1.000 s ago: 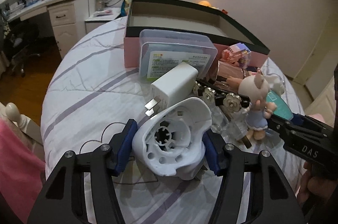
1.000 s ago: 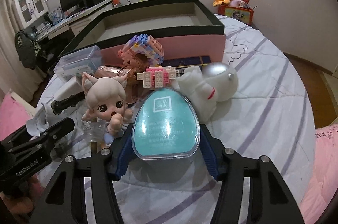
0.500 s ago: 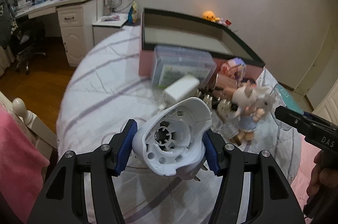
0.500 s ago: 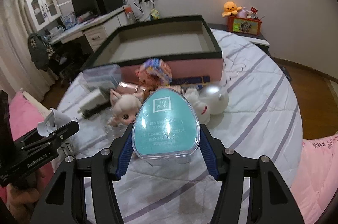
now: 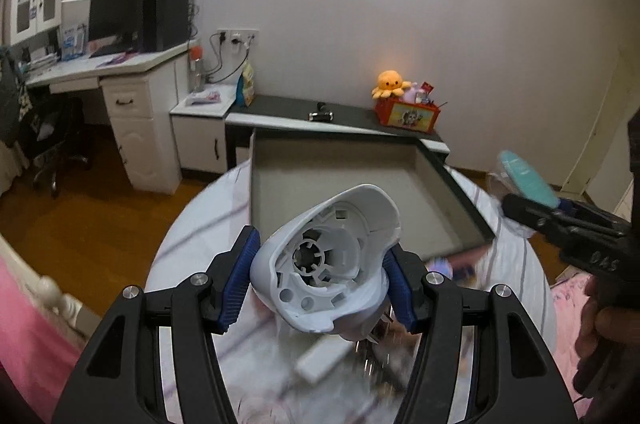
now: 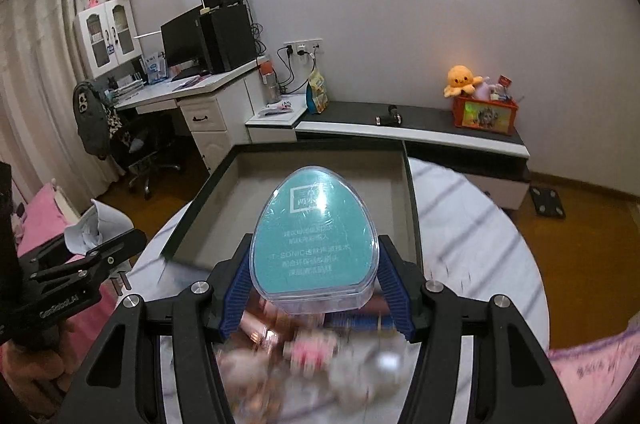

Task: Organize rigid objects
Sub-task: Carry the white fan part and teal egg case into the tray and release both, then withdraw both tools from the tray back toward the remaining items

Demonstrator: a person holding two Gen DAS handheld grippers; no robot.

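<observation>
Lifting both loads since a second ago, you now hold them high over the bed (image 5: 192, 224), where before they sat low among the clutter. Your left gripper (image 5: 318, 284) is clamped on the white shell (image 5: 320, 260), blue pads pressed to its left and right sides, the hollow ribbed side facing the camera. Your right gripper (image 6: 314, 288) is clamped on the teal case (image 6: 314, 236), pads on its lower flanks, the rounded tip pointing far. In the left view the right gripper (image 5: 560, 224) shows at the right edge with the case (image 5: 528, 179) edge-on; in the right view the left gripper (image 6: 76, 272) sits at the left with the shell (image 6: 96, 224) in it.

The box (image 5: 348, 191) now lies below and beyond both loads rather than behind the pile. Its dark rim runs all round; its near edge is just past the shell, its right wall slants toward the right gripper. In the right view the case tip overlaps the box (image 6: 224, 212) floor.

The box floor is bare grey. The remaining toys (image 6: 320, 356) lie blurred on the bed near the grippers, outside the box; what each one is cannot be told.
</observation>
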